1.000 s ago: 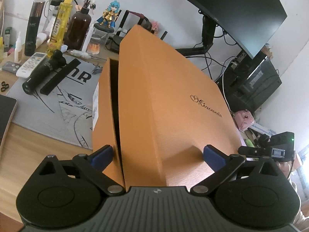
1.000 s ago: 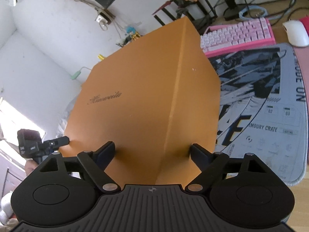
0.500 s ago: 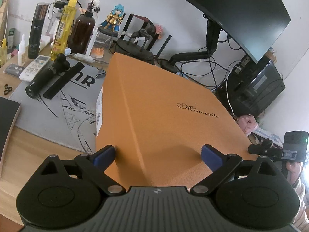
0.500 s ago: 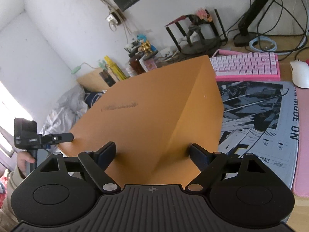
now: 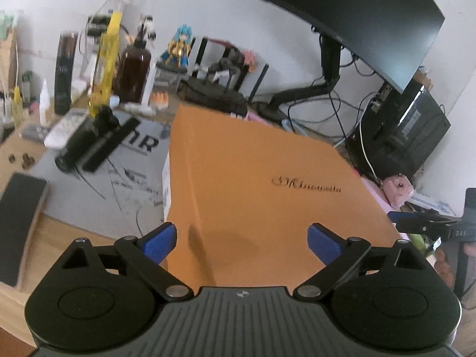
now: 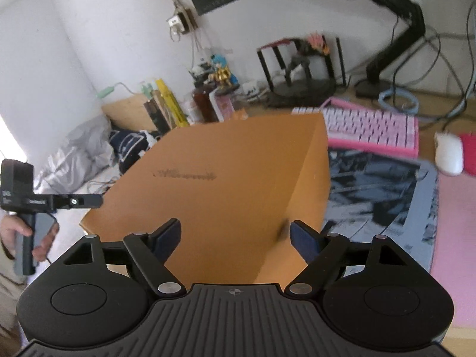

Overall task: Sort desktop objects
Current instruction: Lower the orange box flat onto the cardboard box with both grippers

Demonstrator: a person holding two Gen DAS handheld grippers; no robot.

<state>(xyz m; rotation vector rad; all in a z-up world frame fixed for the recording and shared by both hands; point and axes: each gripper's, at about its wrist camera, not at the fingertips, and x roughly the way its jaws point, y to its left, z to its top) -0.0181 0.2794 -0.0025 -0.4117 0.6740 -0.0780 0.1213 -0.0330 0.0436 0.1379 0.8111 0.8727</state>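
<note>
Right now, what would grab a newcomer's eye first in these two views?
The big orange box fills the centre of both views, with the left gripper and right gripper wide open at opposite ends of it. Behind it, a pink keyboard sits at the desk's back edge, and a black monitor looms overhead.

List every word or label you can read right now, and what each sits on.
"nR": large letters on the grey desk mat.
"DAS": on the other handheld gripper.
Script logo on the orange box: too blurred to read.
Dark cosmetic bottle, white sticker on the box's side: unreadable.
</note>
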